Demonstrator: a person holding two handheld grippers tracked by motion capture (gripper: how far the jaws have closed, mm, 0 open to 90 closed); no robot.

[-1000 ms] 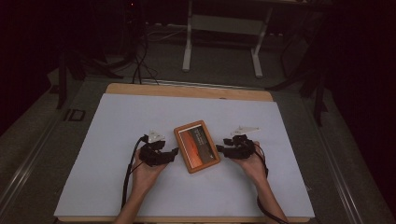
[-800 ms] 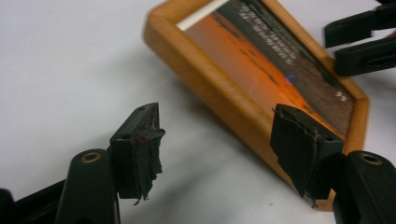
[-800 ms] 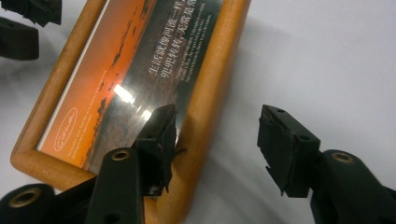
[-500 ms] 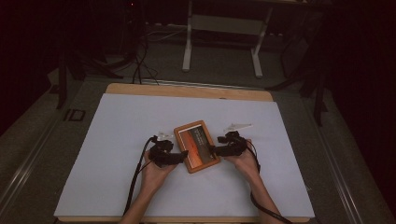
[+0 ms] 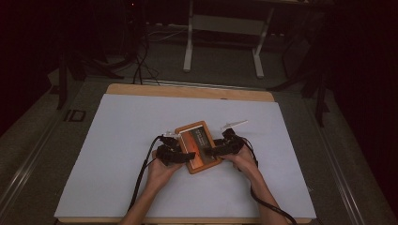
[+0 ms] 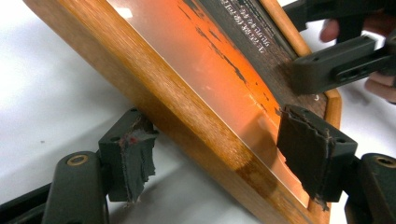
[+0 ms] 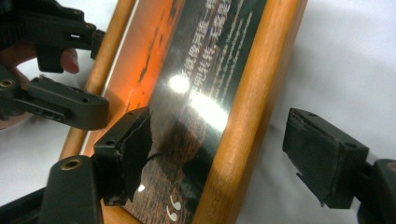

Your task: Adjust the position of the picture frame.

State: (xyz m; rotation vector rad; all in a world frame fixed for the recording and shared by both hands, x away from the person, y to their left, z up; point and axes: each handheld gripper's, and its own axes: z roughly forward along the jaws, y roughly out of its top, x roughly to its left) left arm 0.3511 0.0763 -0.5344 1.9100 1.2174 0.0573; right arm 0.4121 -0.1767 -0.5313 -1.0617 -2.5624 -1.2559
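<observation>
high view shows a wooden picture frame point(image 5: 199, 146) lying flat near the middle of the white sheet that covers the tabletop point(image 5: 117, 140), turned a little askew. its picture is part orange, part dark with pale lettering, under shiny glass.

left gripper point(image 5: 180, 156) sits at the frame's near left edge, and right gripper point(image 5: 217, 151) at its near right edge, each held by a hand coming up from the bottom of the view. a black cable point(image 5: 141, 176) trails from the left gripper back along the forearm.

left gripper view has the frame's wooden edge point(image 6: 187, 116) running slantwise between the two black jaws. one torn pad point(image 6: 135, 158) stands on the outer side of the wood, the other over the glass; the jaws have just been opening, stand wide, and neither pad presses on the frame. the right gripper point(image 6: 336, 60) shows farther off over the dark part of the picture.

right gripper view has the other wooden edge point(image 7: 243, 121) between its jaws, one pad point(image 7: 133, 149) over the dark glass, the other clear of the wood above the white sheet. these jaws have also just been opening and stand wide, gripping nothing. the left gripper point(image 7: 60, 100) lies across the far edge.
</observation>
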